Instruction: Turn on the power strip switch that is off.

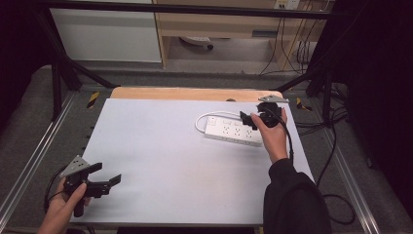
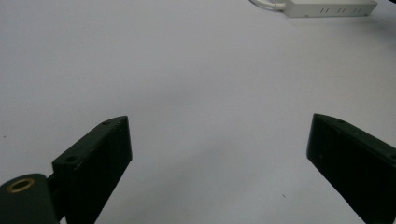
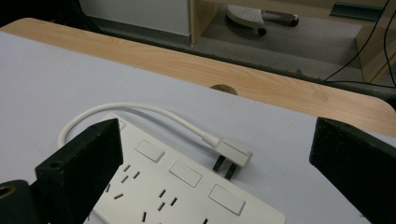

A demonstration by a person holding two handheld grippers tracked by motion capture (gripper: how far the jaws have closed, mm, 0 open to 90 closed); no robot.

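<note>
I hold the right gripper [image 1: 249,119] with jaws apart over the white power strip [image 1: 233,130] at the table's [image 1: 160,146] far right; the left gripper [image 1: 104,175], also spread, hovers near-left

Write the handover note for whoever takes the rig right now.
Left tool: open, holding nothing, low at the near left corner of the table.
Right tool: open, holding nothing, over the power strip at the far right.
Strip lies flat, sockets up. Its short cord loops round to the plug, which lies loose on the table behind the strip, prongs bare.
Done: nothing gripped yet.
Left: probably grasp the plug or strip; the left tool is far from both.
</note>
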